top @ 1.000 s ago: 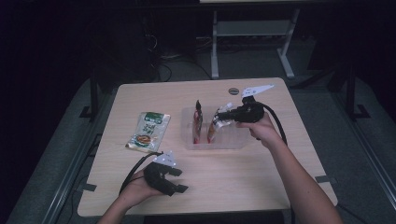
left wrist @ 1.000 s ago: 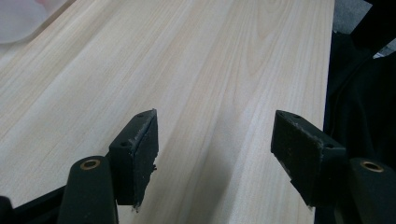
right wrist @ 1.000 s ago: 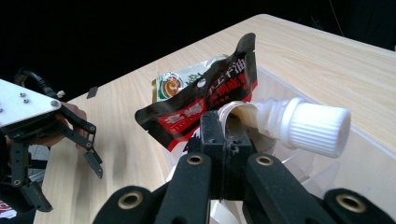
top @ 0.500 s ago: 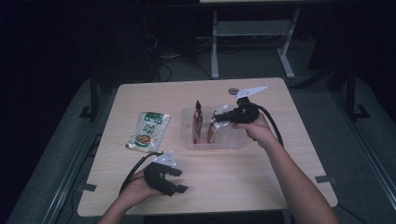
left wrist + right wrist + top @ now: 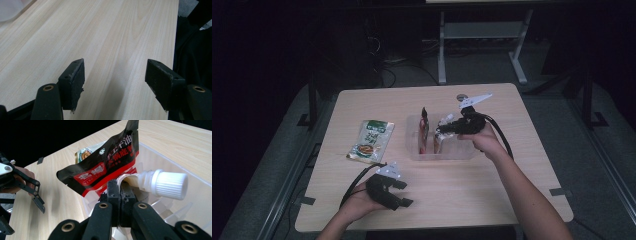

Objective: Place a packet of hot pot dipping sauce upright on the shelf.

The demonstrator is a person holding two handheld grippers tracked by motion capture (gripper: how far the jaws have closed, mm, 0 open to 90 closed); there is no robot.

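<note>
Gripping the top edge of a spouted pouch [image 5: 150,181] with a white screw cap, the right gripper [image 5: 447,127] is clenching its jaws on it inside the clear plastic bin [image 5: 464,152] at the table's [image 5: 492,190] centre. A black-and-red sachet [image 5: 105,162] is standing upright in the bin at the pouch's 9 o'clock. A green packet [image 5: 371,141] is lying flat at the bin's 9 o'clock. The left gripper [image 5: 404,195] is resting at 7 o'clock, jaws spread wide and holding nothing.
</note>
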